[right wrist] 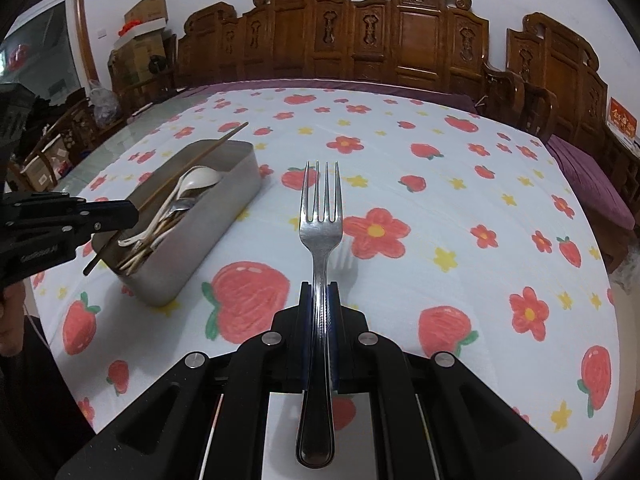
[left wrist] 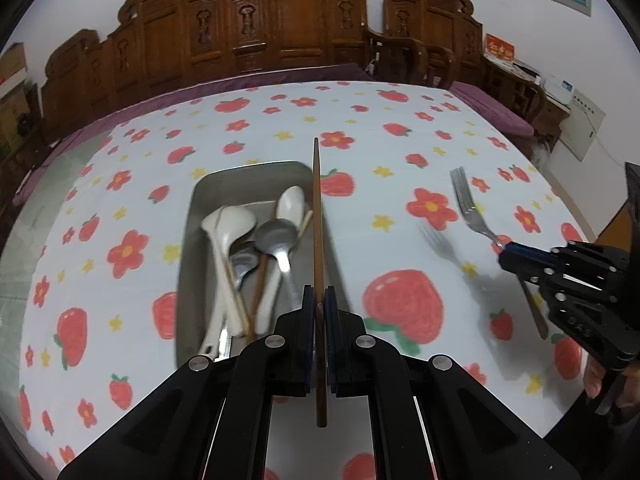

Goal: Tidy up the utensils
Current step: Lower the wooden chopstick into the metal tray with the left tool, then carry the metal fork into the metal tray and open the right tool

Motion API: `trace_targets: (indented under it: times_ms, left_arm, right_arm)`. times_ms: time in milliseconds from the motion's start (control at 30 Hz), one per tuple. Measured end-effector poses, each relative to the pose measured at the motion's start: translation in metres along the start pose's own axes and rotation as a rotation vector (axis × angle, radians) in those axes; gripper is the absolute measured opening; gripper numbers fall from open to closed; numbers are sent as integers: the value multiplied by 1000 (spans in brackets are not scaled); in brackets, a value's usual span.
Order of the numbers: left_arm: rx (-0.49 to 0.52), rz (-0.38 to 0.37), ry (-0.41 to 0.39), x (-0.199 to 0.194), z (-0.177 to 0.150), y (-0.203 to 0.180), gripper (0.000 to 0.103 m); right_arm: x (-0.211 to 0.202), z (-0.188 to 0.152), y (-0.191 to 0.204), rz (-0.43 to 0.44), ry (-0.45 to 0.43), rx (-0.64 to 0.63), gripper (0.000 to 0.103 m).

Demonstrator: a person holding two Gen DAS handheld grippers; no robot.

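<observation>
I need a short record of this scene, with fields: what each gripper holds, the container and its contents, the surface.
left gripper: shut on thin brown wooden chopstick, above the tray
right gripper: shut on silver metal fork, tines forward
container: rectangular grey metal tray
contents: white ceramic spoons, metal spoons, chopsticks
surface: white tablecloth with red strawberries and flowers

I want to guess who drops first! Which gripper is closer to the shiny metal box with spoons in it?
Left. The left gripper, clamping a brown wooden chopstick, is over the rectangular metal box. The right gripper, clamping a silver metal fork, is off to the box's side.
</observation>
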State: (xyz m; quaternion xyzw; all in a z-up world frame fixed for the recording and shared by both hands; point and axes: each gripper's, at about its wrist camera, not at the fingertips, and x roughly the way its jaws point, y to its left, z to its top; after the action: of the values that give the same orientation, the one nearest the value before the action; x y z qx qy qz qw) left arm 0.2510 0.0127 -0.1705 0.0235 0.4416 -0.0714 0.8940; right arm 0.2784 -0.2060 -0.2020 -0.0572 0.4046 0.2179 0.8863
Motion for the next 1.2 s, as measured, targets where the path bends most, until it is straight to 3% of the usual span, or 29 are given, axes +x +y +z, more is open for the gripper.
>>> trace_targets:
  times_ms: [467,900,1200]
  left_arm:
    - [-72,22,74,27,-6,46,4]
    - [-94,11,74,39,-1,57,5]
    - [-92,-1,27,18,0,68,7]
  right_arm:
    - [-5,0,22,28,-9,-35,9]
    - [-11,5,44,63,-18,-49,9]
    - [-3,29,68,74,-20,-72,9]
